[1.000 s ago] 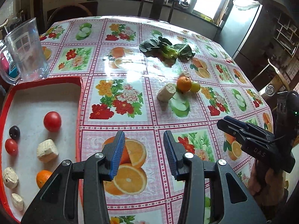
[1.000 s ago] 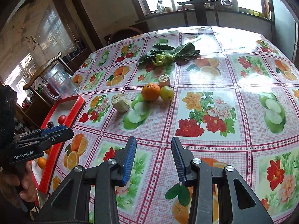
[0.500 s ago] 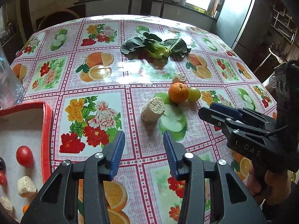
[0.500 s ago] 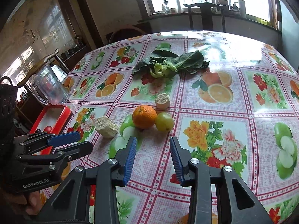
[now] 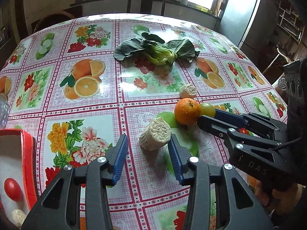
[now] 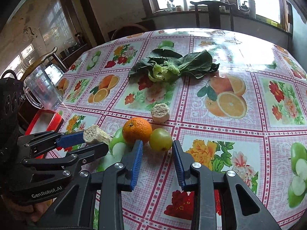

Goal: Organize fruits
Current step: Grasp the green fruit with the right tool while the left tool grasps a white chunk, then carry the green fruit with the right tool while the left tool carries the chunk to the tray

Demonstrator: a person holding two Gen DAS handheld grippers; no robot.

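Observation:
An orange [image 5: 187,111] [image 6: 137,128] and a small green fruit [image 5: 207,110] [image 6: 160,139] touch each other on the flowered tablecloth. A pale cut cob piece [image 5: 155,137] [image 6: 94,132] lies left of them; a second piece [image 5: 188,90] [image 6: 160,111] stands behind. My left gripper [image 5: 147,147] is open with the near cob piece between its fingertips. My right gripper [image 6: 157,153] is open, its fingertips on either side of the green fruit. A red tray [image 5: 28,153] [image 6: 48,117] at the left holds a tomato [image 5: 12,189].
A leafy green vegetable [image 5: 157,50] [image 6: 172,65] lies further back on the table. A clear plastic jug [image 6: 43,89] stands by the tray. A dark chair [image 5: 146,0] and a counter stand beyond the far edge.
Both grippers moved forward toward the fruit group. The left now brackets the cob piece and the right brackets the green fruit. Most of the tray slid out of the left view.

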